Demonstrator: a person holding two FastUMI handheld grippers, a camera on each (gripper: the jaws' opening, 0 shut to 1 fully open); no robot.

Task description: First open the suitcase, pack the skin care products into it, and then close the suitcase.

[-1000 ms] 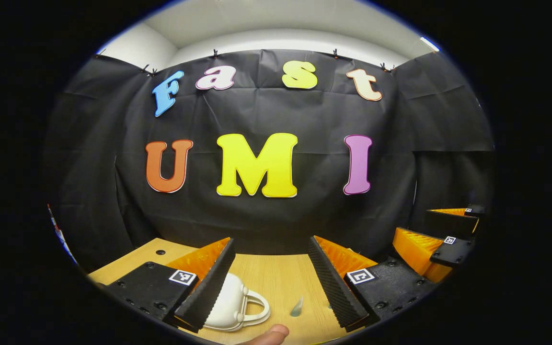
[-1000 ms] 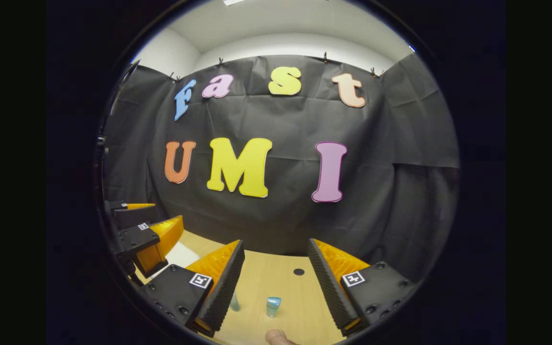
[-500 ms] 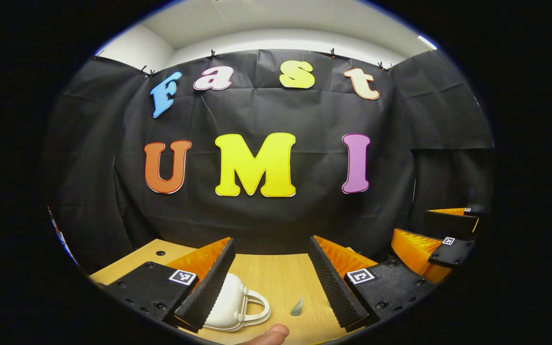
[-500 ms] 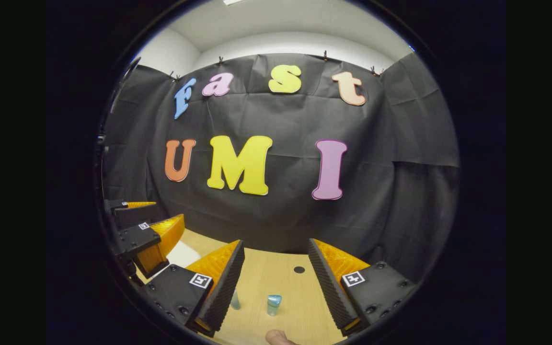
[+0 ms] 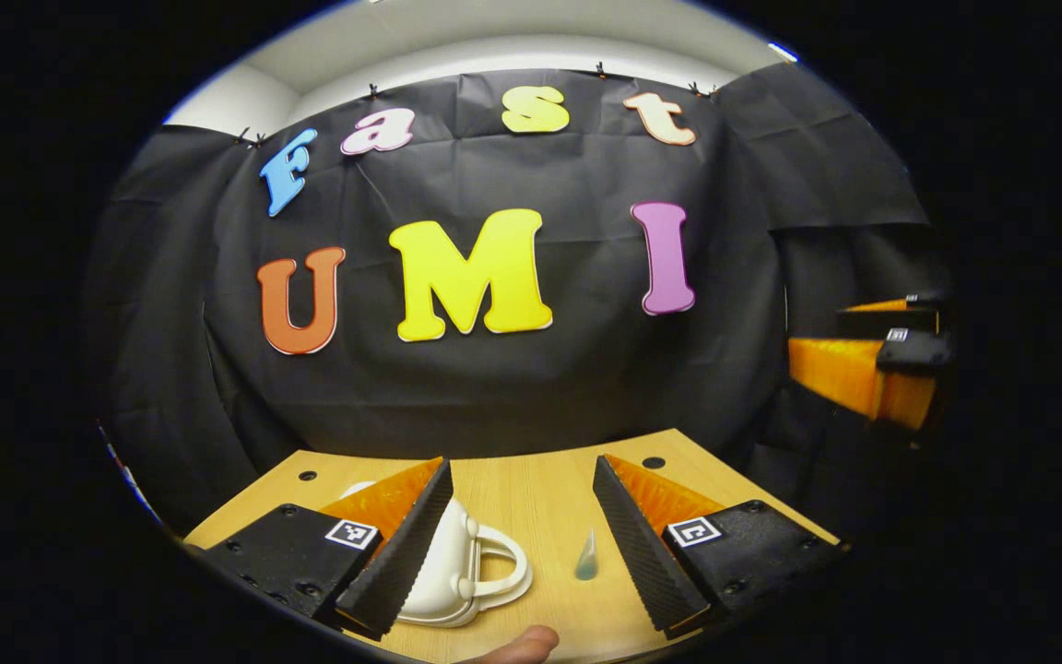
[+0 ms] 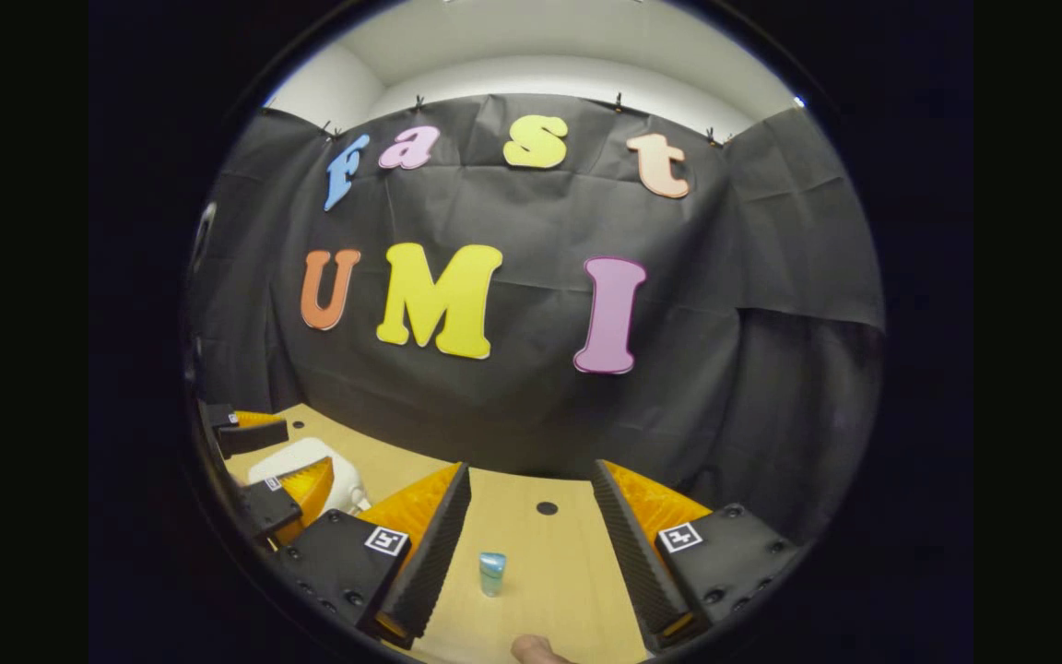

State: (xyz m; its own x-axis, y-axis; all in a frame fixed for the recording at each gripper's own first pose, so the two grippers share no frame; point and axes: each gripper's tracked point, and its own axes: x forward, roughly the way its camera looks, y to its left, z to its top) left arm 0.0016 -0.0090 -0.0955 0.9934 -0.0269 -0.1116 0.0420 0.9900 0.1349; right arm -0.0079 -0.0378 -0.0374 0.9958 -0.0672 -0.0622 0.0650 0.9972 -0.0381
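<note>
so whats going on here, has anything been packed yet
Nothing is packed yet. A person holds a gripper in each hand above a wooden table, both open and holding nothing. In the left gripper view, the left gripper points at a small white suitcase, closed with its handle toward the middle, and a small bluish skin care tube stands beside it. In the right gripper view, the right gripper hovers over the same tube. The suitcase has not been opened.

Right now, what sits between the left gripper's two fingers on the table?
In the left gripper view, the white suitcase's handle and a small teal bottle stand on the wooden table between the open fingers.
</note>
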